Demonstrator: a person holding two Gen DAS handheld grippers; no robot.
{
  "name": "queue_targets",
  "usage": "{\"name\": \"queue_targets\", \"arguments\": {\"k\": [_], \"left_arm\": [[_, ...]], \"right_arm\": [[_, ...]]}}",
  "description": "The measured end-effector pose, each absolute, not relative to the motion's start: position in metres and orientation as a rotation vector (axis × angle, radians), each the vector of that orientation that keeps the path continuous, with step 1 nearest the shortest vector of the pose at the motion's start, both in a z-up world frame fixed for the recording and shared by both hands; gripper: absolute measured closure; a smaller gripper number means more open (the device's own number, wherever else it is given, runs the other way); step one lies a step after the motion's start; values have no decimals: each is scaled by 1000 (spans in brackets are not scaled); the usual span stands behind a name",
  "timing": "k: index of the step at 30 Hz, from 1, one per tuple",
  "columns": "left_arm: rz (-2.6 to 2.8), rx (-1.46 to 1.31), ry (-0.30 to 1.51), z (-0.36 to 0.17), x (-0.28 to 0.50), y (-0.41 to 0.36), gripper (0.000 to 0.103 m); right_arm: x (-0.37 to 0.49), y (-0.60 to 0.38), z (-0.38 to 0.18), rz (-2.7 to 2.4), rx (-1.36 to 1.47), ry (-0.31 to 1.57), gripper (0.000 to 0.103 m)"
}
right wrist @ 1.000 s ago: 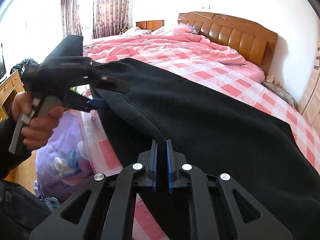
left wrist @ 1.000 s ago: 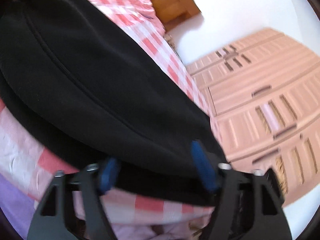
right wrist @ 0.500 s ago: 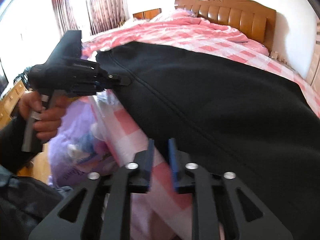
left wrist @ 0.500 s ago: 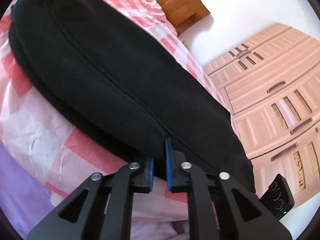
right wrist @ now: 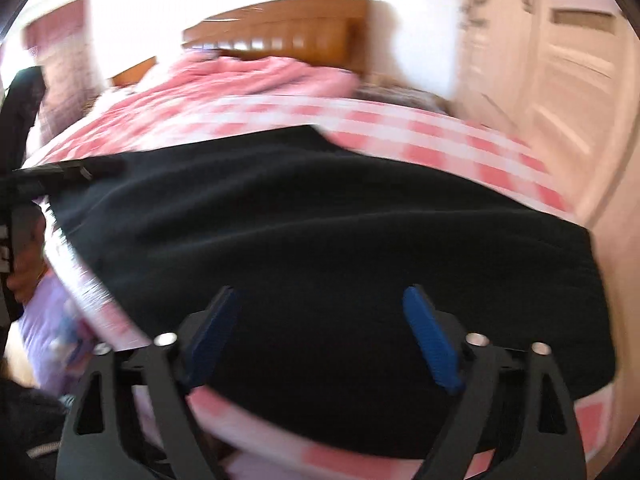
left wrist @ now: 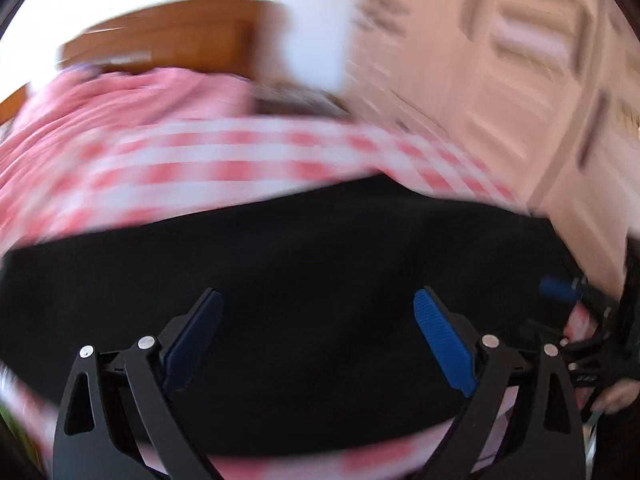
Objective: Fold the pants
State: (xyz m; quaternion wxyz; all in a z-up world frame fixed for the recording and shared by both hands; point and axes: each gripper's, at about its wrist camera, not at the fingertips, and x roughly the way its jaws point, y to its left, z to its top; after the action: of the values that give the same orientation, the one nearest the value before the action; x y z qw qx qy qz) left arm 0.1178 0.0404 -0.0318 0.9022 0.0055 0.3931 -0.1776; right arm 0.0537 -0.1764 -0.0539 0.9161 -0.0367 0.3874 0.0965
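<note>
Black fleece pants (left wrist: 312,280) lie flat on the pink-and-white checked bedspread (left wrist: 224,160), near the foot edge of the bed. Their long axis runs across the bed, side to side in both wrist views, with one end toward the pale wardrobe doors (left wrist: 520,80) and the other toward the curtained window side (right wrist: 60,60). The wooden headboard (right wrist: 288,28) stands beyond them, well apart.

The left gripper (left wrist: 316,340) hangs above the near part of the cloth, angled downward, its jaws spreading wide and still opening; the blue pads (left wrist: 440,344) touch nothing and only the flat fabric shows beneath them. The right gripper (right wrist: 320,340) is tilted down the same way over the pants, its jaws likewise opening wide with nothing pinched between them. In the right wrist view the left gripper shows as a dark shape at the left edge, a hand (right wrist: 24,264) wrapped around its grip. Both views are smeared with motion blur.
</note>
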Motion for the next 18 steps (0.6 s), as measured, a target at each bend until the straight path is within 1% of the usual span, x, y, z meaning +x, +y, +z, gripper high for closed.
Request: {"name": "queue_targets", "arguments": {"k": [3, 4, 7, 8, 9, 11, 14, 18], "left_arm": [[-434, 93, 896, -55, 174, -19, 7], [-424, 120, 904, -64, 191, -31, 7], [-379, 176, 883, -82, 221, -42, 7], [-363, 197, 901, -93, 230, -43, 6], [-373, 172, 943, -100, 235, -43, 2], [-375, 136, 921, -94, 244, -38, 2], [-339, 211, 921, -97, 254, -48, 1], [-348, 215, 921, -102, 260, -47, 1]], "right_arm": [[75, -192, -50, 154, -104, 818, 13], [83, -197, -51, 140, -110, 831, 10], [105, -210, -67, 118, -109, 909, 8], [107, -212, -77, 108, -119, 952, 8], [109, -214, -89, 96, -138, 993, 6], [100, -232, -101, 136, -36, 962, 4], [83, -242, -99, 164, -11, 947, 4], [65, -248, -99, 186, -2, 931, 4]]}}
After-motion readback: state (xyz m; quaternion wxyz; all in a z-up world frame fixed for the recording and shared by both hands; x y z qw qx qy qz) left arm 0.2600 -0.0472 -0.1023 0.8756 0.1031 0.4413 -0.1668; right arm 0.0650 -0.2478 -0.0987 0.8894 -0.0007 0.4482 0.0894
